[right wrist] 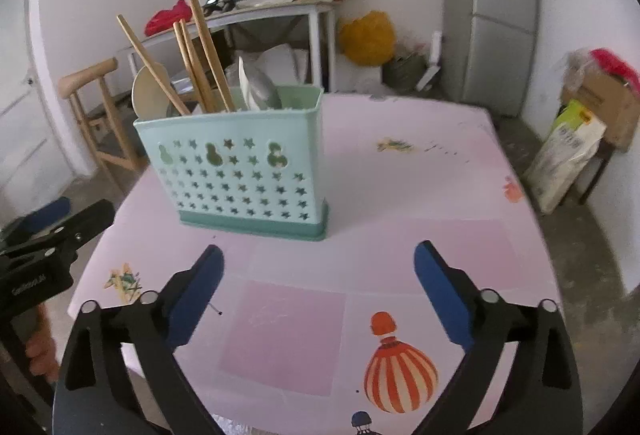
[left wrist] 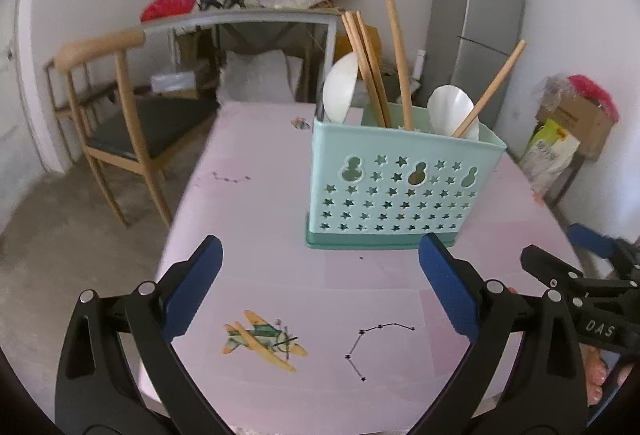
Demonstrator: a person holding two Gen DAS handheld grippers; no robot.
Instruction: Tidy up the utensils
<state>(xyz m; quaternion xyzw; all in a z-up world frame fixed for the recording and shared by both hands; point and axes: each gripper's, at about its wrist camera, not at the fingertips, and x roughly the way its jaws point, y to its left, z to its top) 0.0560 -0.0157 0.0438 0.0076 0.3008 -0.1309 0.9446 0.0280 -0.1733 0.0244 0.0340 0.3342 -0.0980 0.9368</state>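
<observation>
The mint-green perforated plastic utensil holder (left wrist: 400, 179) held five wooden chopsticks (left wrist: 396, 51) and two white spoons (left wrist: 340, 87). Spoon handles were hidden inside. Before it, the left gripper (left wrist: 320, 295) and right gripper (right wrist: 318, 295) hung spread apart, empty.

Mint star-punched caddy (left wrist: 400, 179), pink cartoon-printed tablecloth (left wrist: 280, 267).

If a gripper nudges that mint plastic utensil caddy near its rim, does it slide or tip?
Probably tips before sliding: the mint plastic utensil caddy looks tall and narrow on a small base. The wooden chopsticks and white spoons stand well above its rim, likely raising its balance point. Its perforated plastic walls suggest it is light, so push low.
</observation>
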